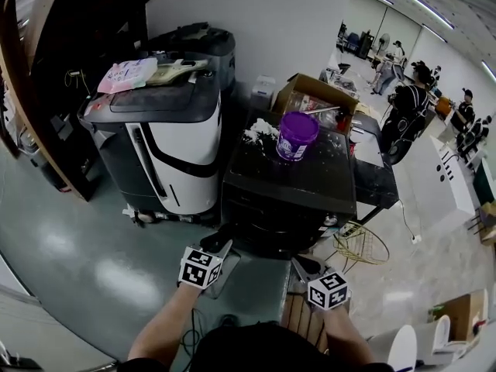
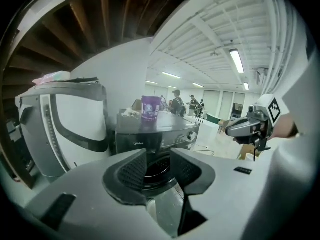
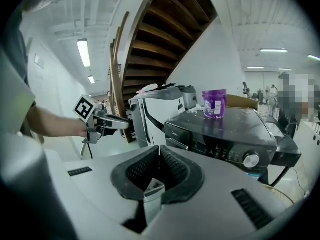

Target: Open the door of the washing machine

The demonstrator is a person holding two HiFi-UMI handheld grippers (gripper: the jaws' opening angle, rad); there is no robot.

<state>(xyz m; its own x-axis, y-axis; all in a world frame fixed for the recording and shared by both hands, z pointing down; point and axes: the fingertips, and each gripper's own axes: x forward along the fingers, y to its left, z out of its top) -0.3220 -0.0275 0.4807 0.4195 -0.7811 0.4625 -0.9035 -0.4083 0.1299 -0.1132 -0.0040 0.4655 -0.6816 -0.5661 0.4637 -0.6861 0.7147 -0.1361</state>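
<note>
A dark front-loading washing machine [image 1: 288, 183] stands in front of me with a purple cup [image 1: 296, 136] on its top. Both grippers hang in the air just before its front. My left gripper [image 1: 225, 248] is open; in the left gripper view its jaws [image 2: 158, 163] stand apart with nothing between them, and the round door [image 2: 159, 171] shows beyond the gap. My right gripper [image 1: 299, 263] is shut and empty, its pads [image 3: 172, 171] meeting. The right gripper view shows the control panel with its knob [image 3: 251, 160]. The door looks closed.
A white and grey machine [image 1: 167, 134] stands left of the washer with a pink packet [image 1: 128, 74] on top. Behind the washer sits a cardboard box [image 1: 318, 93]. A yellow wire basket [image 1: 364, 246] lies on the floor at the right. People [image 1: 407, 115] stand far right.
</note>
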